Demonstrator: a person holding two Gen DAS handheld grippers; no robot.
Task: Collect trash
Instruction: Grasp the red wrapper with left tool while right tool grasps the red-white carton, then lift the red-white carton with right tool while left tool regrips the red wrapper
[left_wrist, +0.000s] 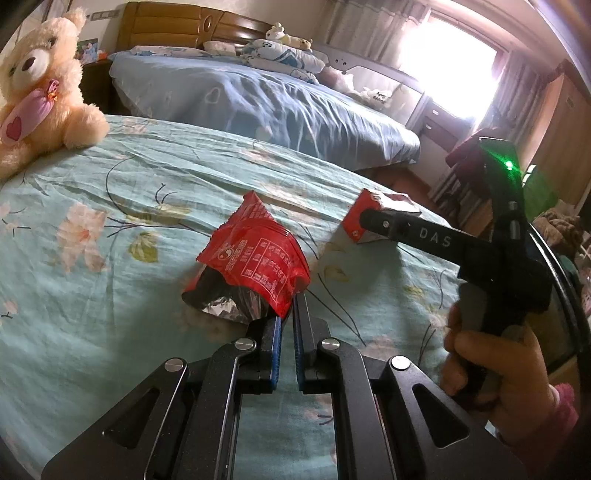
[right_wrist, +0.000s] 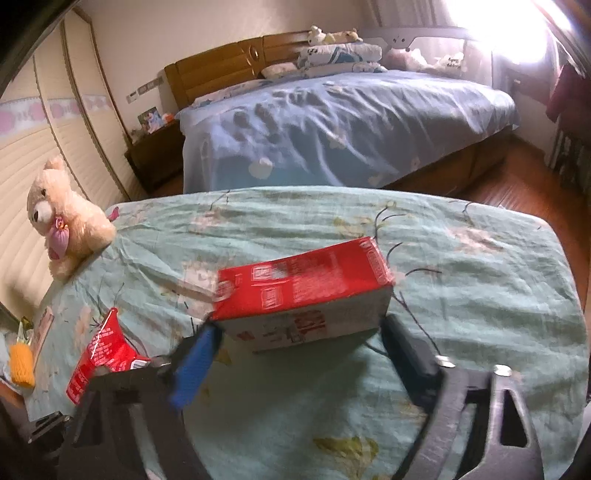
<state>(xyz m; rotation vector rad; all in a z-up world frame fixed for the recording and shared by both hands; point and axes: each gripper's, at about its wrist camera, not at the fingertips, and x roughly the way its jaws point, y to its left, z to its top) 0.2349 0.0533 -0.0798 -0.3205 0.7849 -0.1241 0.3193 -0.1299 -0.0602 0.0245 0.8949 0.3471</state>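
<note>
A crumpled red snack wrapper (left_wrist: 255, 258) with a silver inside lies on the floral teal bedsheet (left_wrist: 110, 240). My left gripper (left_wrist: 290, 310) is shut on its near corner. The same wrapper (right_wrist: 99, 354) shows at the lower left of the right wrist view. A small red and white carton (right_wrist: 303, 288) lies on its side on the sheet, to the right of the wrapper. My right gripper (right_wrist: 299, 328) straddles it, and its blue-padded fingertips touch the carton's two ends. In the left wrist view one black finger (left_wrist: 384, 223) lies along the carton (left_wrist: 373, 206).
A cream teddy bear (left_wrist: 40, 85) sits at the far left corner of the bed. Beyond lies a second bed with a blue cover (right_wrist: 332, 122), with wooden floor (right_wrist: 517, 177) to the right. A hand in a pink sleeve (left_wrist: 491, 362) holds the right gripper. An orange thing (right_wrist: 22, 365) lies left.
</note>
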